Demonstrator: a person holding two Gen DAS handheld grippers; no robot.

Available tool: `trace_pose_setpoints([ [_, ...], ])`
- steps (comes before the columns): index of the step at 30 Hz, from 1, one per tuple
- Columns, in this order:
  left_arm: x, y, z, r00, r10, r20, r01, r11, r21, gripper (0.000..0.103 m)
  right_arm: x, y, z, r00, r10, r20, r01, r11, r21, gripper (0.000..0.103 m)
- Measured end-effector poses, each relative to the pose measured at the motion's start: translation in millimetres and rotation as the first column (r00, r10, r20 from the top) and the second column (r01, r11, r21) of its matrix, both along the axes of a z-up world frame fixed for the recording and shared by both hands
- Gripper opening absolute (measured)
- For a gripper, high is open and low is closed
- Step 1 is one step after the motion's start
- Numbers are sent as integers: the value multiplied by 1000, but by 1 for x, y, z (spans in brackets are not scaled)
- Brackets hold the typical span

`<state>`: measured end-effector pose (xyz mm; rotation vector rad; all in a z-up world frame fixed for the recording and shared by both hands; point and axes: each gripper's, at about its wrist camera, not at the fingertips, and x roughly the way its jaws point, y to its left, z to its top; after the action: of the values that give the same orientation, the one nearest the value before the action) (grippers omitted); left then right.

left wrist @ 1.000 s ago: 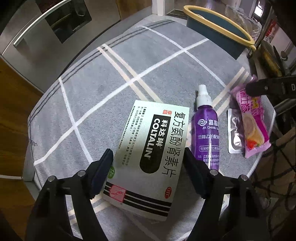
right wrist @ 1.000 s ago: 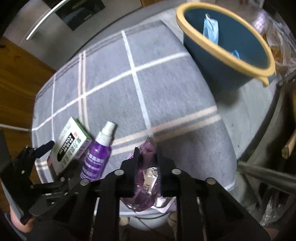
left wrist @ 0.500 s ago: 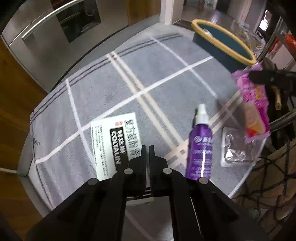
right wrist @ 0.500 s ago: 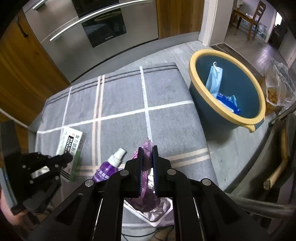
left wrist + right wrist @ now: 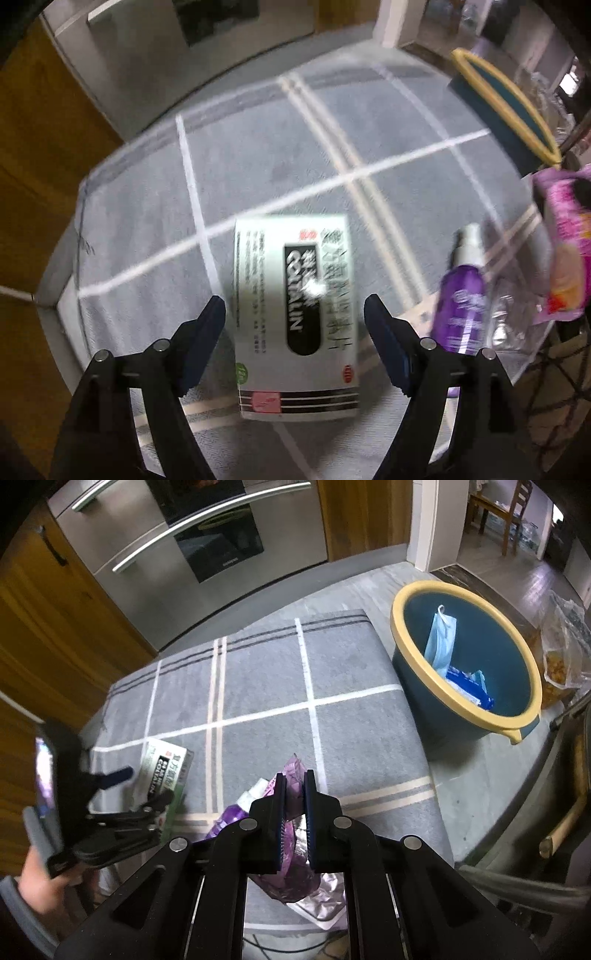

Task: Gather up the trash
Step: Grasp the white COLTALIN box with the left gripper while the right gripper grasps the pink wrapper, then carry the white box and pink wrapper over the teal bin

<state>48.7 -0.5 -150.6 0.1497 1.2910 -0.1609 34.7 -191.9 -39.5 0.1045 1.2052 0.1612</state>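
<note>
My left gripper [image 5: 295, 325] is open, its fingers either side of the white Coltalin medicine box [image 5: 295, 295] that lies on the grey checked cloth [image 5: 258, 155]. The box also shows in the right wrist view [image 5: 164, 771], with the left gripper [image 5: 142, 786] over it. My right gripper [image 5: 294, 794] is shut on a pink-purple snack wrapper [image 5: 291, 878] and holds it above the cloth; the wrapper shows at the right edge of the left wrist view [image 5: 565, 243]. A purple spray bottle [image 5: 461, 295] and a silver blister pack [image 5: 317, 897] lie on the cloth. The blue bin with a yellow rim [image 5: 509, 716] stands at the right and holds a face mask.
A steel oven front [image 5: 192, 546] and wooden cabinets [image 5: 48, 620] stand behind the table. A plastic bag of food [image 5: 561, 657] sits beyond the bin. The table edge runs close on the right, with a bamboo handle [image 5: 565, 823] beside it.
My left gripper went from shut to open and moved down over the medicine box. My right gripper lifted the pink wrapper higher off the cloth.
</note>
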Motion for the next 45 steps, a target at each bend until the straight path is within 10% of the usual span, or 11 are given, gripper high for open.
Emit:
trace_pose_setpoints([
  [10, -5, 1, -14, 1000, 18, -25, -18, 1000, -4, 71, 6, -7, 25, 996, 4, 87, -5, 1000, 14, 10],
  [24, -13, -53, 89, 943, -87, 321, 105, 994, -39, 71, 30, -45, 79, 964, -52, 262, 52, 999, 6, 10],
  [45, 41, -203, 143, 875, -305, 375, 380, 914, -143, 71, 106, -181, 57, 914, -353, 199, 343, 936, 83, 10],
])
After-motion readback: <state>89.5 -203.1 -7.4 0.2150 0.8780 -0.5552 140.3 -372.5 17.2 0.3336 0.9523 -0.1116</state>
